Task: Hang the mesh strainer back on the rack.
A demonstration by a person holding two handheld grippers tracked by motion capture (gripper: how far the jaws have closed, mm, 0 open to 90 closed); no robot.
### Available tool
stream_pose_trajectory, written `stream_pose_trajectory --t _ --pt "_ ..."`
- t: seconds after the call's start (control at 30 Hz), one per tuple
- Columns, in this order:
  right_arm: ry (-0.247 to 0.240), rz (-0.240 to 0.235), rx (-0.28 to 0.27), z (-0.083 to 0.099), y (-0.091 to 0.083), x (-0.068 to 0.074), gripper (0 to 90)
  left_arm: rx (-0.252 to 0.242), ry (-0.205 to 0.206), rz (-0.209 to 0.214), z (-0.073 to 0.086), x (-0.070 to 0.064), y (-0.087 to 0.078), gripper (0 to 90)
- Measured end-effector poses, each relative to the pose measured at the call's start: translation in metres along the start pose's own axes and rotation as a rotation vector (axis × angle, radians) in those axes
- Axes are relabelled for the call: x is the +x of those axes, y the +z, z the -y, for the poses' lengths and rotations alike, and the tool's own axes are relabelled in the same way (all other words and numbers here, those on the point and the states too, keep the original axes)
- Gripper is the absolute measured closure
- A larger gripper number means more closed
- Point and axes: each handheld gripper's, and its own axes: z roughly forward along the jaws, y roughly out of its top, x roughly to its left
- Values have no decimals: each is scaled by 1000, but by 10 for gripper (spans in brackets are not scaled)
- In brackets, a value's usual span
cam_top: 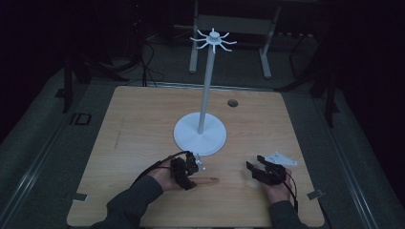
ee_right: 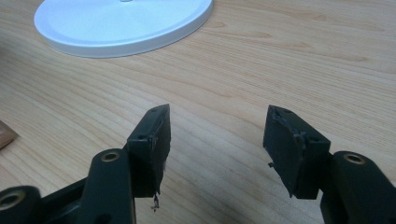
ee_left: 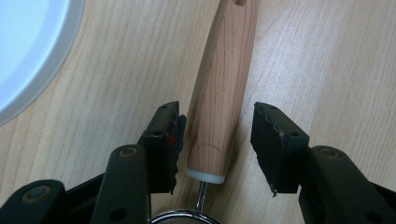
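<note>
The high view is dim, its edges sinking into near black, and only the wooden surface (cam_top: 143,124) and the white stand (cam_top: 200,133) catch light. Both gripper views are bright and evenly lit with soft shadows, slightly blurred at the bottom edge.

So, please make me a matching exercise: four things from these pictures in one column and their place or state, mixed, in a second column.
Things:
1. left tool
2. right tool
3. wooden handle
4. white hanger stand

Places or states:
A. stands upright at the table's middle
B. open over bare table
C. lies flat on the table
D. open, one jaw on each side of the handle

Pairs: 1-D, 2-B, 3-C, 4-A
</note>
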Motion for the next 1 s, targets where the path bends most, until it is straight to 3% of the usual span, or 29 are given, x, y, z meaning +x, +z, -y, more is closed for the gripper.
stream_pose_trajectory --t 0.47,1.0 --pt "0 0 0 0 0 0 409 74 0 19 -2 1 9 554" --pt "0 -1 -1 0 0 0 406 98 16 1 -5 0 10 658"
